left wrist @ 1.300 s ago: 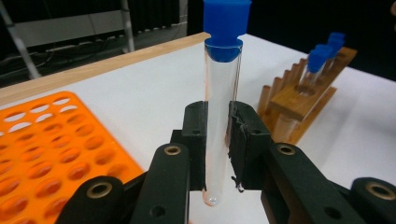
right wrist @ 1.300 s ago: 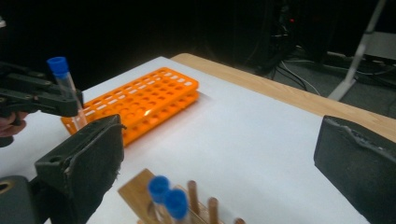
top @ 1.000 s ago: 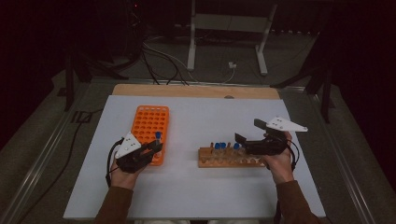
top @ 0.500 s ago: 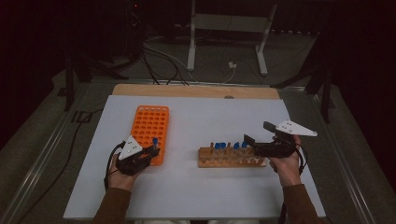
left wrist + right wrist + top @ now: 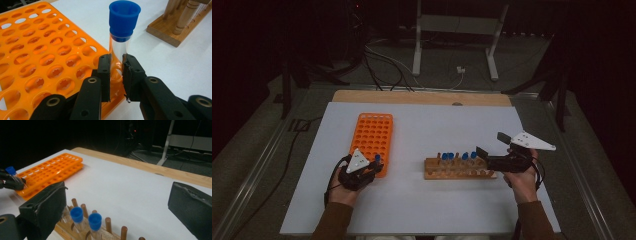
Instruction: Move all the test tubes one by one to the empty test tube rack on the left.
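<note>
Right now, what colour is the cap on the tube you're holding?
Blue. The cap shows best in the left gripper view, above the clear tube.

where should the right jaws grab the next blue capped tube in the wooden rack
Grip the blue capped tube on the clear glass just under its cap, coming from above. It stands upright in the wooden rack, whose pegs and neighbouring tubes crowd its sides. The right gripper is open beside the rack.

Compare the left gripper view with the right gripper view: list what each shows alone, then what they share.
Left gripper view alone: the left gripper with its jaws clamped on the clear blue-capped tube, seen close up. Right gripper view alone: the right gripper with jaws wide apart, two more blue-capped tubes standing in the rack, dark floor behind. Shared: orange plastic tube rack, wooden peg rack, white tabletop.
</note>
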Tool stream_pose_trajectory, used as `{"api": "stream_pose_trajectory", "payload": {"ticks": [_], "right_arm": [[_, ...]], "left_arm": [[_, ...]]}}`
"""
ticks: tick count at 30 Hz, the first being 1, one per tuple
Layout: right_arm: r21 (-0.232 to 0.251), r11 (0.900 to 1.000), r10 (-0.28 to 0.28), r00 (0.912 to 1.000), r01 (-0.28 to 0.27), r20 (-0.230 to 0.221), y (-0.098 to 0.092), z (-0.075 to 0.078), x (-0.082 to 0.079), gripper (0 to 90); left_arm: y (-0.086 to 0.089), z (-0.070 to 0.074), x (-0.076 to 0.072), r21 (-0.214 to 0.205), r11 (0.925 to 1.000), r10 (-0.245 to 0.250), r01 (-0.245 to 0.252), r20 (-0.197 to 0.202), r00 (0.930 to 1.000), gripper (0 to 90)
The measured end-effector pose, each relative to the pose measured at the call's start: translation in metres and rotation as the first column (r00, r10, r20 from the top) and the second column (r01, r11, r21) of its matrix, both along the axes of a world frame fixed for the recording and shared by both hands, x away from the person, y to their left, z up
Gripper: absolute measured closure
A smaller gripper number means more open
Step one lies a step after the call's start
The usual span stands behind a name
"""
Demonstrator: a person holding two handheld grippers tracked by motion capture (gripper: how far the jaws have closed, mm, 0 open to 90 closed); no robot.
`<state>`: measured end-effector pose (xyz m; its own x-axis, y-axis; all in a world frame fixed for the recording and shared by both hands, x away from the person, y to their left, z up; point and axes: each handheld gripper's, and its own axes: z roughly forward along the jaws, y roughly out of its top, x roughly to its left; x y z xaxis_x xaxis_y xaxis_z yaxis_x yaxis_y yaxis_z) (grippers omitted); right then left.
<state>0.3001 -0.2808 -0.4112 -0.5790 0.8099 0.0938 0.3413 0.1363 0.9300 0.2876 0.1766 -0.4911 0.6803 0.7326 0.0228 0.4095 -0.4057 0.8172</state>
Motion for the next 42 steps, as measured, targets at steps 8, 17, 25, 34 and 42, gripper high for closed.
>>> {"api": "stream_pose_trajectory", "payload": {"ticks": [8,17,25,34,42], "right_arm": [[-0.022,0.9997,0.007,0.9998,-0.007,-0.021,0.001,-0.008,0.0,1.8],[-0.03,0.9993,0.023,0.9988,-0.025,-0.042,0.001,-0.012,-0.001,1.9],[-0.03,0.9965,0.075,0.992,-0.078,-0.102,0.001,-0.023,0.0,8.3],[-0.061,0.9942,0.081,0.9886,-0.089,-0.127,0.008,-0.037,-0.001,27.5],[-0.101,0.9896,0.091,0.9888,-0.103,-0.118,0.015,-0.052,-0.004,53.0]], "left_arm": [[0.0,-0.001,0.001,-0.016,0.9998,0.009,-0.009,-0.007,0.9999,77.4],[0.011,0.003,-0.007,-0.068,0.9957,0.065,-0.063,0.036,0.9972,56.7],[0.03,0.019,-0.015,-0.215,0.9721,0.108,-0.095,0.054,0.9926,38.6],[0.036,0.024,-0.018,-0.286,0.9501,0.144,-0.124,0.048,0.9885,13.4],[0.034,0.026,-0.019,-0.248,0.9572,0.169,-0.149,0.063,0.9835,0.5]]}}
